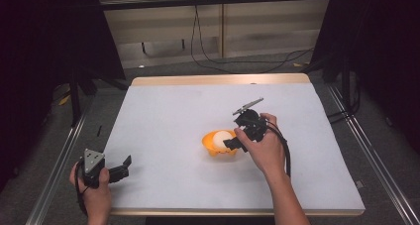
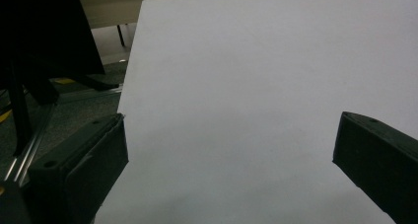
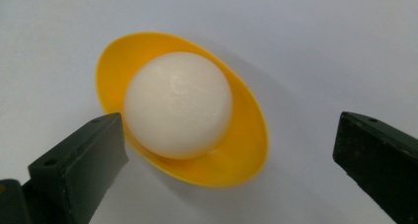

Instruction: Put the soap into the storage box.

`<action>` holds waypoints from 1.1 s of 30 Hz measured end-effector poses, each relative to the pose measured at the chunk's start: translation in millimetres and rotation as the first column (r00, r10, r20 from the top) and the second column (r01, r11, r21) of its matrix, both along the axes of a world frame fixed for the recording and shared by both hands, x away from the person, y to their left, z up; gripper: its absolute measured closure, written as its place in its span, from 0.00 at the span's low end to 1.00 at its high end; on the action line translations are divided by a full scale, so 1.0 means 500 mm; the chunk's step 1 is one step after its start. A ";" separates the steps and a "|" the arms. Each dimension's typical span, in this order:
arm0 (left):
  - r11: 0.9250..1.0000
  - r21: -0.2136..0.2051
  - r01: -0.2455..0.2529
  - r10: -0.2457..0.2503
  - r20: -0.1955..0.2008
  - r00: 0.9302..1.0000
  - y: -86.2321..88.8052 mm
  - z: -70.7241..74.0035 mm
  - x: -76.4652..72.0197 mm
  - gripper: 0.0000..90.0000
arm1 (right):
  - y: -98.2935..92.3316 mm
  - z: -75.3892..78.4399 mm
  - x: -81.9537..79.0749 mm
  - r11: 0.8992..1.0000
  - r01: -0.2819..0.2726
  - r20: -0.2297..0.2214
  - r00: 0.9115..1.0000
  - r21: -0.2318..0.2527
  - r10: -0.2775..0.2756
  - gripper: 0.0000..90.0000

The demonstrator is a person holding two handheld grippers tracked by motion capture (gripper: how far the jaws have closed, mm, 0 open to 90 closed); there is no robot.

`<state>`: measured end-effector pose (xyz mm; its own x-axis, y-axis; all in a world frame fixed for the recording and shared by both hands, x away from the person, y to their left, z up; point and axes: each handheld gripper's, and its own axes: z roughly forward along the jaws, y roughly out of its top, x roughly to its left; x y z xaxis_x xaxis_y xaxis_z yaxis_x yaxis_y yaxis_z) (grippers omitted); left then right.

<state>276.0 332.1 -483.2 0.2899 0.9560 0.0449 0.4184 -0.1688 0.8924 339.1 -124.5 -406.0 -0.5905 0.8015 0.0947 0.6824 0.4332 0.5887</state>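
Yellow bowl (image 3: pixel 246 155) holds white ball (image 3: pixel 177 104) | right gripper (image 3: pixel 231 150) spread above | table (image 1: pixel 163 116)

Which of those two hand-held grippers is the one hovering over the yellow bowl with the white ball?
The right hand-held gripper, jaws open above the yellow bowl holding the white ball. The left hand-held gripper sits at the table's near-left corner, over bare surface.

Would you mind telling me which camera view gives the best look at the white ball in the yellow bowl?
The right gripper view: the white ball sits close and sharp inside the yellow bowl, between that gripper's open jaws. The high view has it small, partly behind the right gripper. The left gripper view faces bare table.
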 end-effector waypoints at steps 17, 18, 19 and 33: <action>1.000 0.003 0.000 0.000 0.002 1.000 -0.001 0.000 0.000 0.00 | -0.070 -0.006 -0.024 0.997 0.078 0.048 0.996 0.006 -0.079 0.00; 1.000 0.003 0.000 0.000 0.002 1.000 -0.001 0.000 0.000 0.00 | -0.079 -0.009 -0.027 0.996 0.091 0.047 0.995 0.002 -0.091 0.00; 1.000 0.003 -0.001 0.001 0.003 1.000 -0.001 0.000 0.000 0.00 | -0.083 -0.011 -0.027 0.996 0.091 0.047 0.995 0.005 -0.092 0.00; 1.000 0.004 -0.004 0.004 0.002 1.000 -0.002 0.000 -0.001 0.00 | -0.139 -0.033 -0.044 0.990 0.144 0.051 0.988 0.000 -0.144 0.00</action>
